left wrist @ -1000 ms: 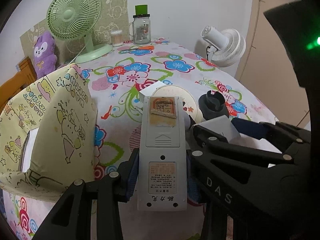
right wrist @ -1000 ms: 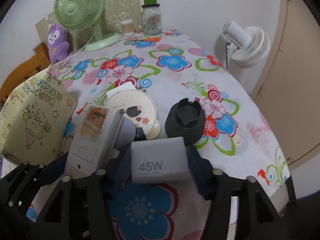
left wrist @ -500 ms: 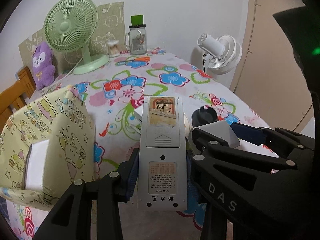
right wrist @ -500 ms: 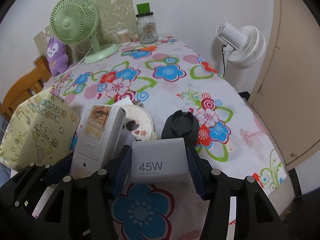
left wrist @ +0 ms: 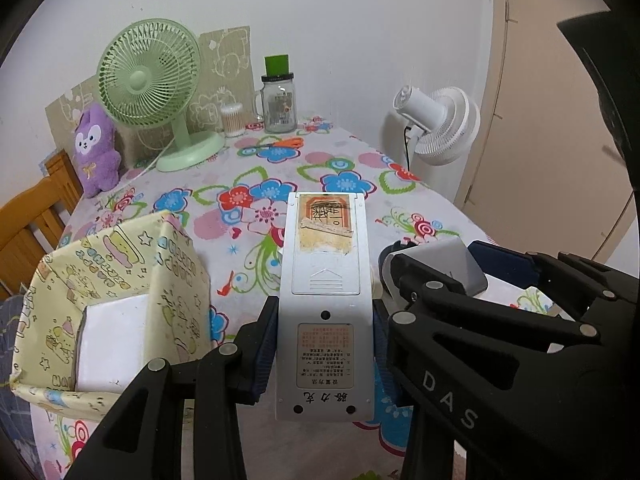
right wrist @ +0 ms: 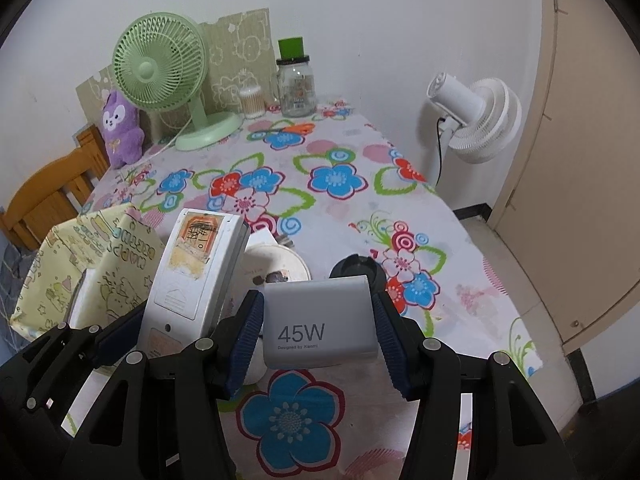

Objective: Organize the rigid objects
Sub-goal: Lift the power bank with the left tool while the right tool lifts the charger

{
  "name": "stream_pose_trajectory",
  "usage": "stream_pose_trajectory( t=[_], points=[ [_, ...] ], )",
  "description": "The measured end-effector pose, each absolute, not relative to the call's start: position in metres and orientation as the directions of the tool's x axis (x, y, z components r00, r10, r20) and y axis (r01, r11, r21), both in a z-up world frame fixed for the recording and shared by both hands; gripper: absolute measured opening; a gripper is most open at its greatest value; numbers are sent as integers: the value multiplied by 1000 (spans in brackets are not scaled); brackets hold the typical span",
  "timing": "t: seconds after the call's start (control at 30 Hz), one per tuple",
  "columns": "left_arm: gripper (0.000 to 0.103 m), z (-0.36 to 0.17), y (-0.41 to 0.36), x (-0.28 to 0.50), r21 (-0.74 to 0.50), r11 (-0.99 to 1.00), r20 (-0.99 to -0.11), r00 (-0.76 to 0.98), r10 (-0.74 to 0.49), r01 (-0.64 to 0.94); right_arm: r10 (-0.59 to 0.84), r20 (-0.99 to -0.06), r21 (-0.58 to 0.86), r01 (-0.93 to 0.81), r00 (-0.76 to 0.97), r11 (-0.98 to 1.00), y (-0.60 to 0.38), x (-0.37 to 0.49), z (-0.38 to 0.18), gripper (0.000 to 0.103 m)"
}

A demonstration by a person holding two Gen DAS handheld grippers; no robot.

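With both tools raised over the flower-print tablecloth (right wrist: 332, 184), each one has its own cargo. Look at the left gripper (left wrist: 324, 344): its blue-padded jaws are clamped on the lower sides of the long white plastic remote control (left wrist: 326, 280), held back-side up with the battery cover and a torn orange sticker showing. Gripping it low down leaves most of the body sticking forward, which I reckon makes it easy to poke nose-first into a container. The right gripper (right wrist: 320, 328) squeezes the small grey 45W charger block (right wrist: 320, 320) across its width, label facing up, so it sits square between the pads.

And where might they go? Just to the left sits the open yellow cartoon-print paper box (left wrist: 120, 300), a white block lying inside it. That looks the likely home, though it's only my guess.

Now the views differ nicely. From the left wrist you peer straight down into the box's mouth, and the charger is a mere corner behind the right tool's linkage. From the right wrist the box shows only its outer wall, but you get what the remote hides: the round cream-coloured disc (right wrist: 280, 268) and the black round holder (right wrist: 360, 268) resting on the cloth, just beyond the held charger.
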State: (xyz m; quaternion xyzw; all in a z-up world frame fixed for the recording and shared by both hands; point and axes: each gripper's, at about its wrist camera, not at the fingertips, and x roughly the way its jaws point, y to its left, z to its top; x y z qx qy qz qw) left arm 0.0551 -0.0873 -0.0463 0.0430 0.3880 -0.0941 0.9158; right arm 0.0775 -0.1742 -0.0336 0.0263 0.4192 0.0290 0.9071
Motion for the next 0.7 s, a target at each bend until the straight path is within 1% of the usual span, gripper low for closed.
stream_pose_trajectory(
  t=[0.27,0.7],
  points=[
    [45,-29,-82,51,7,979,-702,699,-140,203,66,-735,58,-34,674,998,-170,72,-15,59],
    [45,-13,-66,50,20,979,-698,704,-131,202,60,-718,45,-40,694,998,-152,69,5,59]
  ],
)
